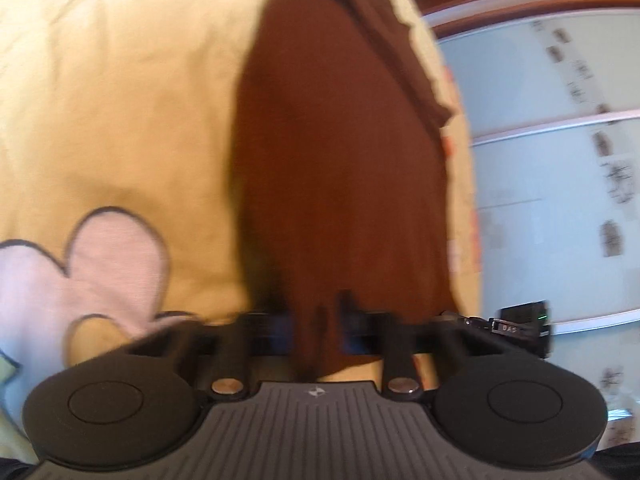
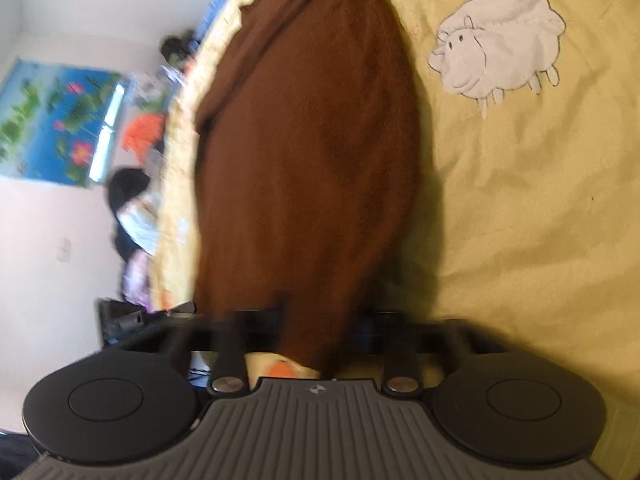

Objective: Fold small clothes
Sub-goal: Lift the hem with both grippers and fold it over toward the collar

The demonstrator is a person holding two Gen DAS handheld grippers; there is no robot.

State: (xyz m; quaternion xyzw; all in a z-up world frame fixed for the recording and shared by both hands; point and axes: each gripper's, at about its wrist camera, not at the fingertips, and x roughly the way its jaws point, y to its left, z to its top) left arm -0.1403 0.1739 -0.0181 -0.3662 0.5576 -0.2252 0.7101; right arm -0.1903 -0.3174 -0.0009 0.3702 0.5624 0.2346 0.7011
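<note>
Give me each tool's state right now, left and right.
Left tool: closed on the near edge of the brown garment.
Right tool: closed on the same brown garment, which lies on the yellow bedspread.

Brown cloth covers both tongs' tips; its far end runs past the top edge. Room clutter blurs beyond recognition.

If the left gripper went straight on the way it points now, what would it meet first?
Most likely the brown garment: the left gripper is already shut on its near edge, and the cloth stretches ahead over the yellow bedspread.
</note>
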